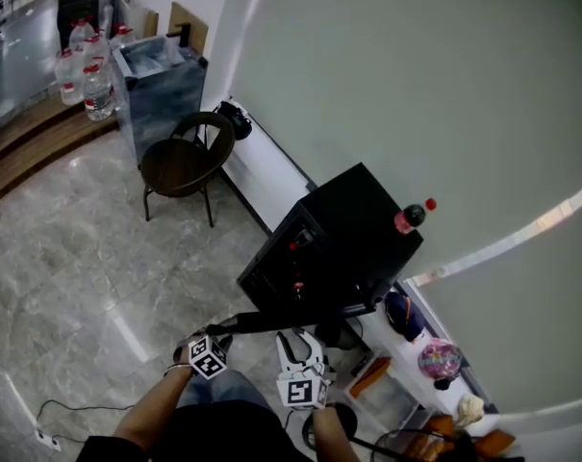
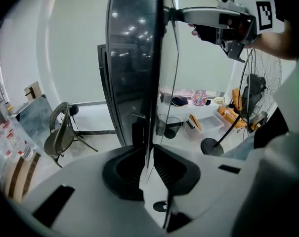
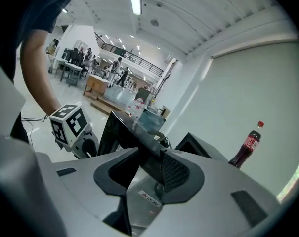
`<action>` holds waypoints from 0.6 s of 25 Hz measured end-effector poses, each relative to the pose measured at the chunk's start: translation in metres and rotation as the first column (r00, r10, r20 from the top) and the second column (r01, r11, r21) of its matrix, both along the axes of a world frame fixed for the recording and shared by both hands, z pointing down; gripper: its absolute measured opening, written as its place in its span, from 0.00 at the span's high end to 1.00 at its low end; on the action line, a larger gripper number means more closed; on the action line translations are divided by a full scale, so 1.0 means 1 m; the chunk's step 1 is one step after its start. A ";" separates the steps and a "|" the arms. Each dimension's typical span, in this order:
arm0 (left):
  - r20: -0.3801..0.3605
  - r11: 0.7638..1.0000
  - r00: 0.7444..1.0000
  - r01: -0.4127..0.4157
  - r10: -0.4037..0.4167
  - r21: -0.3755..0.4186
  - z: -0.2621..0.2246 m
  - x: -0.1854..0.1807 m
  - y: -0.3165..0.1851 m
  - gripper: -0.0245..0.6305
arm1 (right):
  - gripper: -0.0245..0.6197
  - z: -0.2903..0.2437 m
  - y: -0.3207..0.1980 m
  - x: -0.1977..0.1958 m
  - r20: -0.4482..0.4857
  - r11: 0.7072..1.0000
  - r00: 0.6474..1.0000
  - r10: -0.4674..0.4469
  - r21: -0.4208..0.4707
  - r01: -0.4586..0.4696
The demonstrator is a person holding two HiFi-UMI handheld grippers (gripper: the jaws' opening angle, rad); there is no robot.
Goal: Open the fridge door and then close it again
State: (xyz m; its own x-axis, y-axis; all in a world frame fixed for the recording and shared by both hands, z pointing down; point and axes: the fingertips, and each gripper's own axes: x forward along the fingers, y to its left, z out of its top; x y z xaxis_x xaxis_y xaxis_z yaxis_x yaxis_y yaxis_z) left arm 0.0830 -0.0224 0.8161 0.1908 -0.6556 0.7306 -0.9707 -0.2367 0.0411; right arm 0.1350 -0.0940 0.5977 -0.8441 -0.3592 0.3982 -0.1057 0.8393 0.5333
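The black fridge (image 1: 353, 234) stood against the wall, its door (image 1: 291, 318) swung wide open toward the person. The left claw (image 2: 150, 169) was clamped nearly closed on the door's thin free edge, and the right claw (image 3: 150, 168) gripped the door's top corner. A cola bottle (image 1: 411, 217) stood upright on top of the fridge.

Left gripper (image 2: 150, 169): light grey shell, black ribbed pads (image 2: 173, 171). Right gripper (image 3: 148, 168): same build. Each carries a white marker cube (image 1: 207, 357) printed with black squares. Person wears a dark top (image 1: 233, 436) and blue jeans (image 1: 218, 389).
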 end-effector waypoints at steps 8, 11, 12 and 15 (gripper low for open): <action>-0.012 0.999 0.999 -0.047 0.047 0.006 0.006 -0.047 -0.042 0.87 | 0.79 -0.001 -0.032 -0.033 0.005 0.990 0.991 0.137 -0.011 -0.137; -0.024 0.997 0.997 -0.078 0.078 -0.004 0.013 -0.061 -0.058 0.87 | 0.81 0.002 -0.044 -0.043 0.006 0.984 0.984 0.178 -0.014 -0.178; -0.025 0.996 0.996 -0.087 0.087 -0.004 0.013 -0.066 -0.064 0.86 | 0.81 0.002 -0.048 -0.047 0.013 0.981 0.981 0.192 -0.011 -0.192; -0.017 0.993 0.993 -0.118 0.117 -0.004 0.014 -0.081 -0.080 0.86 | 0.81 0.004 -0.058 -0.057 0.035 0.969 0.969 0.245 -0.012 -0.245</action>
State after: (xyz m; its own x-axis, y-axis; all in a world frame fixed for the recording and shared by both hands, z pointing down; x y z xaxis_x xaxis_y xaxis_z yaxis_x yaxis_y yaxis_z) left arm 0.0023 -0.1026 0.8299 0.2784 -0.6244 0.7298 -0.9354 -0.3489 0.0583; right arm 0.0782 -0.1520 0.6013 -0.7444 -0.5540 0.3728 -0.3276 0.7895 0.5191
